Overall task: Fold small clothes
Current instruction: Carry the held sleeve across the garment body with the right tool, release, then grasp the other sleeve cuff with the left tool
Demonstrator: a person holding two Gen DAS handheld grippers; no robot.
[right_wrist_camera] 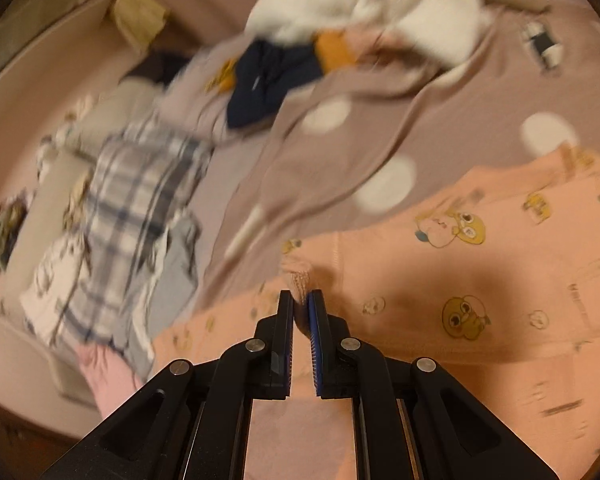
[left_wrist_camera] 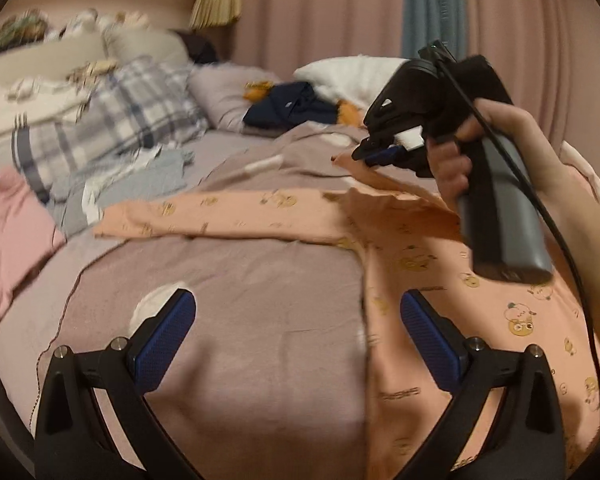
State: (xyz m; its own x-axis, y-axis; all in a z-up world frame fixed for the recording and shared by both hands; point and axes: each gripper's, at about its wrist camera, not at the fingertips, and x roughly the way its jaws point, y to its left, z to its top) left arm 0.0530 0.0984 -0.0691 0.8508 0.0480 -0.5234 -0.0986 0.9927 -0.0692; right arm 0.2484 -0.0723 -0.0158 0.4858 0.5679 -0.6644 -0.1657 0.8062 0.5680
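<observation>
A peach child's top (left_wrist_camera: 440,280) with cartoon prints lies on the mauve bedspread (left_wrist_camera: 240,320), one long sleeve (left_wrist_camera: 220,212) stretched out to the left. My left gripper (left_wrist_camera: 298,322) is open and empty, low over the bedspread at the top's left edge. My right gripper (left_wrist_camera: 364,154) is shut on a raised edge of the peach top and holds it above the bed. In the right wrist view the right gripper (right_wrist_camera: 301,300) pinches a fold of the peach top (right_wrist_camera: 480,280).
A folded pink garment (left_wrist_camera: 8,240) and a grey one (left_wrist_camera: 148,180) lie at the left. Plaid pillow (left_wrist_camera: 112,120), navy clothes (left_wrist_camera: 292,108) and a white blanket (left_wrist_camera: 352,72) lie farther back. Pink curtains (left_wrist_camera: 320,8) hang behind the bed.
</observation>
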